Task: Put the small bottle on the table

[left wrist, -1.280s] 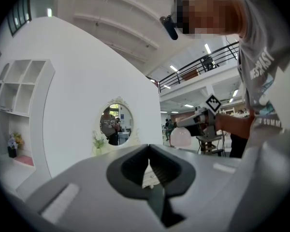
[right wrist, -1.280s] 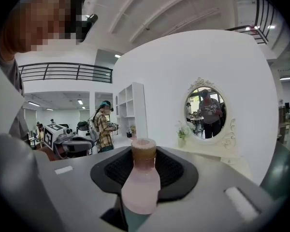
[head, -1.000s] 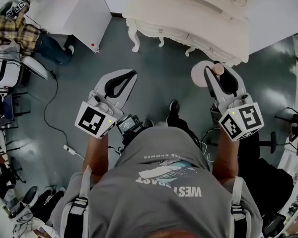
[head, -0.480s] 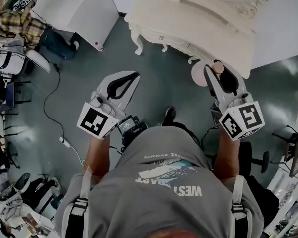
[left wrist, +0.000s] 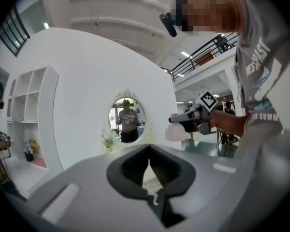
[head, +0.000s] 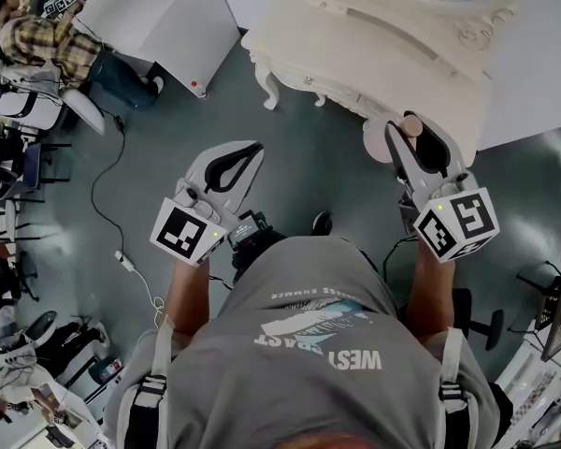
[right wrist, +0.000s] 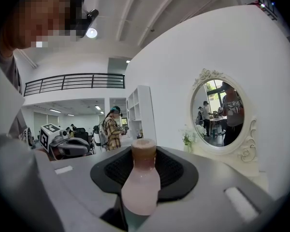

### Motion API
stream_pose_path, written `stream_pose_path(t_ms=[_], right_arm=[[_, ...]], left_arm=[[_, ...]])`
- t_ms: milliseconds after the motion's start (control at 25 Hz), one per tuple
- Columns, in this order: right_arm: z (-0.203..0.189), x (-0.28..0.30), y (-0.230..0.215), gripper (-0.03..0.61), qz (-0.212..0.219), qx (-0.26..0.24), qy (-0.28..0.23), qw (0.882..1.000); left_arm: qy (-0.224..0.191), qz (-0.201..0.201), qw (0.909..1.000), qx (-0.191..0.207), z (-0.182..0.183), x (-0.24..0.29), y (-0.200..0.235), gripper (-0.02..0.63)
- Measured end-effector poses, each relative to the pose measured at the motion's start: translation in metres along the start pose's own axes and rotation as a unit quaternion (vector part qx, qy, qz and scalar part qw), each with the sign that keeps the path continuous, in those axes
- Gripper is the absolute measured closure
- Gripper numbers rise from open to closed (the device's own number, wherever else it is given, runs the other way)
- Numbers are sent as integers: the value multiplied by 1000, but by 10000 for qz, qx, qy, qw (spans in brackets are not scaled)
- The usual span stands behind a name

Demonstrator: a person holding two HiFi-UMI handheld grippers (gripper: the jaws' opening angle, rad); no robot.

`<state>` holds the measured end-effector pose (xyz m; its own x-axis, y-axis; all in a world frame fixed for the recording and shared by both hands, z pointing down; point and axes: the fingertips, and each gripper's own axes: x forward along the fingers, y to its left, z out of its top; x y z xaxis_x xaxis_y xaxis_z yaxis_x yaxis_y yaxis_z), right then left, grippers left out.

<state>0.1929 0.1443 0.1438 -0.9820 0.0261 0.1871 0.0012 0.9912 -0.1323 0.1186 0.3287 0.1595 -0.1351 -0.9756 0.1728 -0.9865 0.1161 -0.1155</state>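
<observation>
The small pale-pink bottle with a brownish cap (right wrist: 141,180) is not yet on the table. It is in the air, pinched between the black pads of the right gripper (head: 417,146). In the right gripper view those pads press on its neck and shoulder from both sides. The cap stands above them and the rounded body hangs below, nearer the camera. Its long axis therefore appears to run roughly upright, across the line of the jaws rather than along it.

The white ornate dressing table (head: 374,54) lies straight ahead of this gripper. In the head view the bottle sits right at the table's near edge, and its body overlaps the scalloped front. How high the bottle's base is above the top cannot be judged from that steep angle. The oval mirror (right wrist: 223,112) at the back of the table shows that the gripper is facing the table.

The coming move seems to be a short carry forward over the tabletop, then a lowering with the base downward.

The left gripper (head: 247,153) has its jaws closed together on nothing. It hangs over the grey-green floor (head: 299,129), well apart from the table, so the right side is much the nearer.
</observation>
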Motion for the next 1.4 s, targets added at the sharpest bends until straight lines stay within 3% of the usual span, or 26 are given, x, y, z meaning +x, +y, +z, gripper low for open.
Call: stream_pose_path(t_ms=[360,600,840,1400], right_arm=[[2,18,-20,434,52,-2,21,10000],[3,48,-33,434,-235,-19,81,9997],[19,77,-44,434,-650,12,99,9978],[38,144,-62,434,-1242,63,115,9922]], left_arm=[[329,65,9994,-77,-3,15,15,611],[62,-253,9997,31,-9,46,53,611],[-330,-646,9972,175,13,75,102,611],[-284,-1138,9931,66,-2,122,191,611]])
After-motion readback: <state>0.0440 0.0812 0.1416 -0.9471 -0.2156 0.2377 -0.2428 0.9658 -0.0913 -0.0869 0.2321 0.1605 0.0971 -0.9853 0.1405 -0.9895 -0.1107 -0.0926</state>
